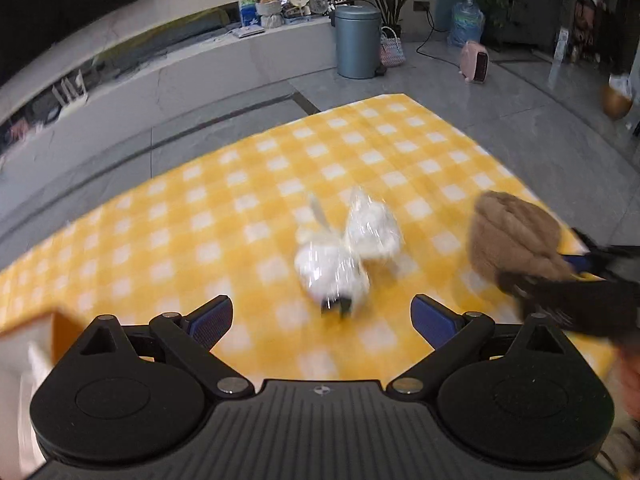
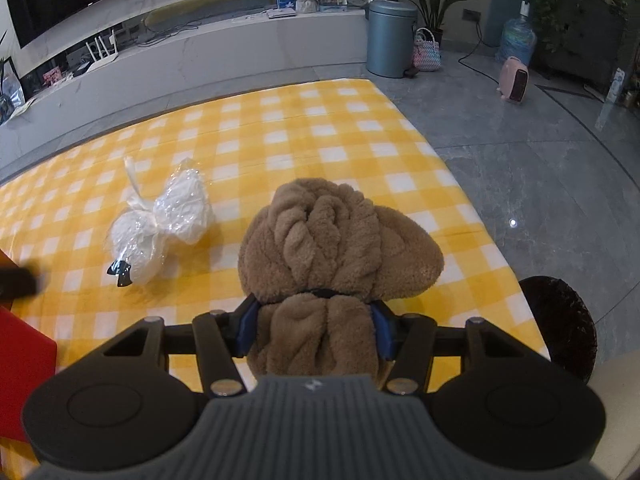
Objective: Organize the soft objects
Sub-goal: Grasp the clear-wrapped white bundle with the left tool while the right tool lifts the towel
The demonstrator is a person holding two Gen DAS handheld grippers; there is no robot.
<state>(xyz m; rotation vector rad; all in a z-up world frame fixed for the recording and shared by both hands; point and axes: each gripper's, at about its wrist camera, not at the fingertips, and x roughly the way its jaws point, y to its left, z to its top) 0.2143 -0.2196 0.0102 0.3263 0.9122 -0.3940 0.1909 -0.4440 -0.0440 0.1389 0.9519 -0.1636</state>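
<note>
My right gripper (image 2: 316,320) is shut on a brown fuzzy soft object (image 2: 332,240) and holds it above the yellow checked cloth (image 2: 320,128). The brown object also shows at the right of the left wrist view (image 1: 516,240). A white soft object wrapped in clear plastic (image 2: 160,220) lies on the cloth to the left of it, with a black clip at its near end. In the blurred left wrist view this white bundle (image 1: 348,252) lies just beyond my left gripper (image 1: 322,316), which is open and empty.
A red box (image 2: 24,356) stands at the left edge; an orange box corner (image 1: 60,332) is by my left gripper. A dark round thing (image 2: 564,320) sits off the cloth's right edge. A grey bin (image 2: 390,40) and pink heater (image 2: 514,84) stand on the floor beyond.
</note>
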